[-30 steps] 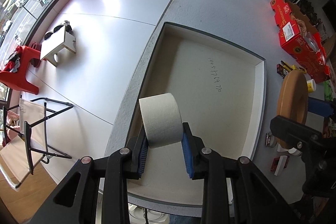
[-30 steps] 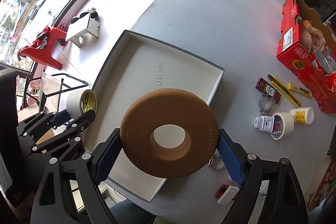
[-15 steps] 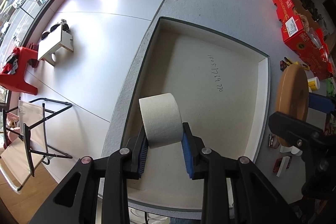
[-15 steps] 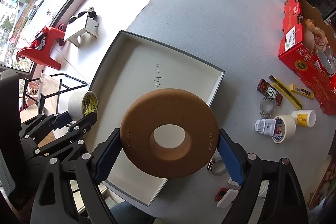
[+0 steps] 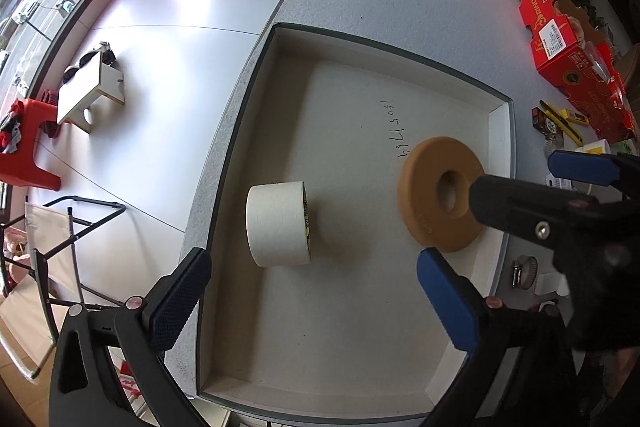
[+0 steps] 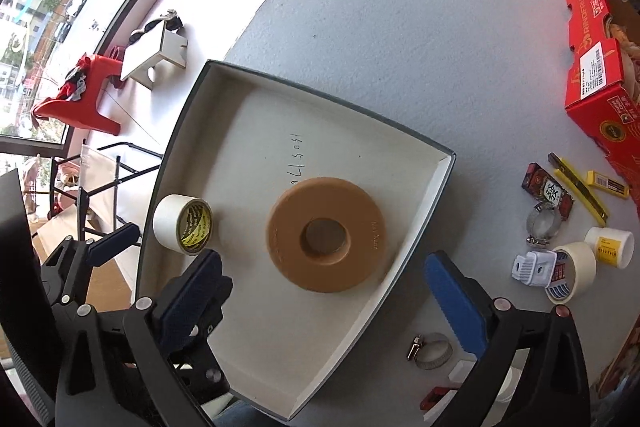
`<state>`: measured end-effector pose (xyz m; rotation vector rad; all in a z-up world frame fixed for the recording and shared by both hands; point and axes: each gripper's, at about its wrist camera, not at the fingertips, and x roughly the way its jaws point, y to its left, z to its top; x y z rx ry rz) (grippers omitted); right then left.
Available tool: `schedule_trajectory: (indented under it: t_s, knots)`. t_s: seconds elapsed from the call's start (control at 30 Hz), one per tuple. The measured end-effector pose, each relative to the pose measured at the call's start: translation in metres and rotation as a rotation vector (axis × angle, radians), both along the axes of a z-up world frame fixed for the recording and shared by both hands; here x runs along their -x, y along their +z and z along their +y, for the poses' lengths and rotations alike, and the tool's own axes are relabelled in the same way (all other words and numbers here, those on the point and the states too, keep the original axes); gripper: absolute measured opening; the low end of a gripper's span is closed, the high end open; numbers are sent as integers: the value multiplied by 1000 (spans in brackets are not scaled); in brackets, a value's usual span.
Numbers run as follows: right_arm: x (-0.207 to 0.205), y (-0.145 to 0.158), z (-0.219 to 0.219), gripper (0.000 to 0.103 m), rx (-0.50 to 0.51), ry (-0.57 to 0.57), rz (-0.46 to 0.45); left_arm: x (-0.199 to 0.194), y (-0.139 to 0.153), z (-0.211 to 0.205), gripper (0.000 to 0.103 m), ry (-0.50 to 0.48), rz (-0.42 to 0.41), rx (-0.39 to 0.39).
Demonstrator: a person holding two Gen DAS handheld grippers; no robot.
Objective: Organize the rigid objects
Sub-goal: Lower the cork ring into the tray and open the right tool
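Left-wrist view: the white tape roll [image 5: 278,223] stands on edge inside the shallow box [image 5: 500,115] — the brown ring [image 5: 442,193] lies flat beside it. Both the left gripper [image 5: 312,299] and right gripper [image 6: 322,291] are spreading wide, jaws touching nothing.

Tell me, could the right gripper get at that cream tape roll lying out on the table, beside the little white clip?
Probably yes. The cream tape roll lies on open table outside the tray, with only the white clip touching it. The right gripper hangs opening, nothing between its jaws.
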<state>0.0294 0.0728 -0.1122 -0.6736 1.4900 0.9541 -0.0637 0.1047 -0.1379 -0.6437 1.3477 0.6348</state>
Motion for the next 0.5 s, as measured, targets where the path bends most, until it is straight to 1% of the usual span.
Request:
schedule_trajectory:
  t_s: [0.07, 0.13, 0.23, 0.33, 0.43, 0.5]
  knots:
    - [-5, 4, -7, 102, -5, -29, 10, -1, 2, -2, 103, -6, -5, 14]
    - [-13, 12, -19, 102, -16, -70, -2, -2, 4, -6, 103, -25, -12, 31]
    - [-27, 23, -51, 102, -36, -148, -4, -3, 13, -19, 103, -80, -22, 33]
    - [-40, 22, -109, 102, 5, -252, -14, -12, 21, -43, 103, -162, -46, 65]
    - [-54, 14, -181, 102, 84, -414, -31, -32, 27, -75, 103, -264, -70, 96]
    - [-62, 6, -231, 102, 136, -531, -16, -50, 29, -98, 103, -330, -87, 124]
